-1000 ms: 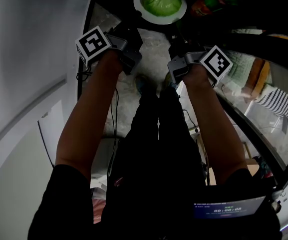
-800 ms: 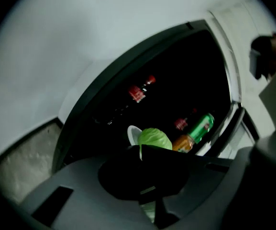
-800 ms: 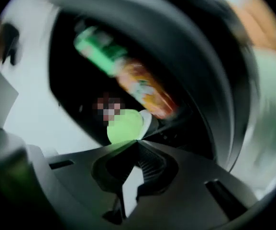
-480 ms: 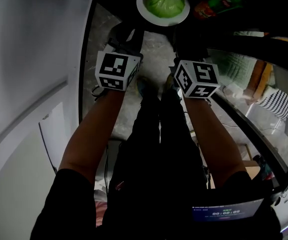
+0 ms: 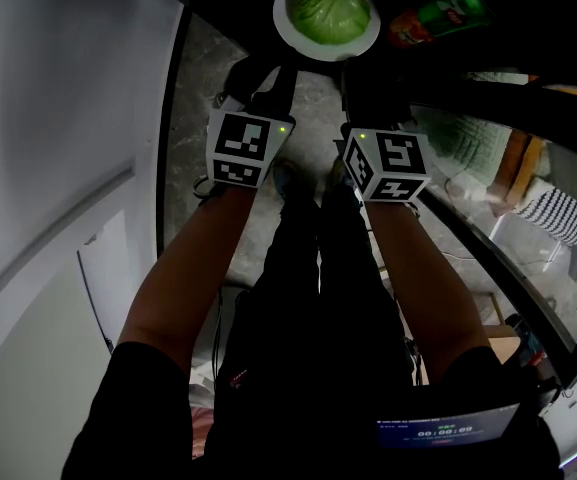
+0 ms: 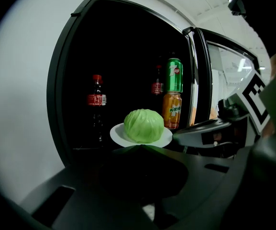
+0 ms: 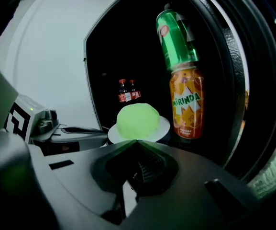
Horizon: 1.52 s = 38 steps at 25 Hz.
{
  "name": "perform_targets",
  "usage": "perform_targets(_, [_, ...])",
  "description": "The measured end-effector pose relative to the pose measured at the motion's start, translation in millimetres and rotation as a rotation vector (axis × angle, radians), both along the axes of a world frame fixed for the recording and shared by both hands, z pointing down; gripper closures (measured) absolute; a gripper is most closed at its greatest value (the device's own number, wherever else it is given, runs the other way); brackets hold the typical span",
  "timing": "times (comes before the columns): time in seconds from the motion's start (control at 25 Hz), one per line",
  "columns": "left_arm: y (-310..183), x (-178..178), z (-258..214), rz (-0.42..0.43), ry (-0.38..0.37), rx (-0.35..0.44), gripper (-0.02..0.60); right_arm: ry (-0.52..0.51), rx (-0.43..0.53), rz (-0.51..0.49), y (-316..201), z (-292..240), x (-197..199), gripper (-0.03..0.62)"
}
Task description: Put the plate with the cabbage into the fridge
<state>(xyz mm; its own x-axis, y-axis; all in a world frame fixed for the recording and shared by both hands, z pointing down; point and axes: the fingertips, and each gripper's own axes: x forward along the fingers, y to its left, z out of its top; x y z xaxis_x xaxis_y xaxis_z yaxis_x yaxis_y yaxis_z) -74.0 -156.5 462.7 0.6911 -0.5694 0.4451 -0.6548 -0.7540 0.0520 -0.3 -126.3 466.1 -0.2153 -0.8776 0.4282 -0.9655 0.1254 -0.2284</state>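
Hand-held grippers (image 6: 138,146) (image 7: 138,141) closed — both, on plate (image 6: 117,134) rim

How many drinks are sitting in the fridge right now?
4. Two cola bottles stand at the back, behind the plate; an orange can stands right of the plate, a green can directly above it. The dark interior may hide more.

Cabbage (image 6: 143,125) on white plate (image 6: 117,134) in fridge (image 6: 123,47)

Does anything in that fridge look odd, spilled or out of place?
Nothing is spilled or broken. One curiosity: a green can stands stacked on an orange can, just right of the plate with the cabbage. It seems to lean in the right gripper view, perhaps from lens distortion.
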Motion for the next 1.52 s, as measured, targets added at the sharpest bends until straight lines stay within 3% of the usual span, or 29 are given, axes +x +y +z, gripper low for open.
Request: perform_targets(1.52, [-47, 10, -1, -0.055, 0.004, -0.028, 0.578, -0.006, 0.031, 0.010, -43, -1, 17, 0.588])
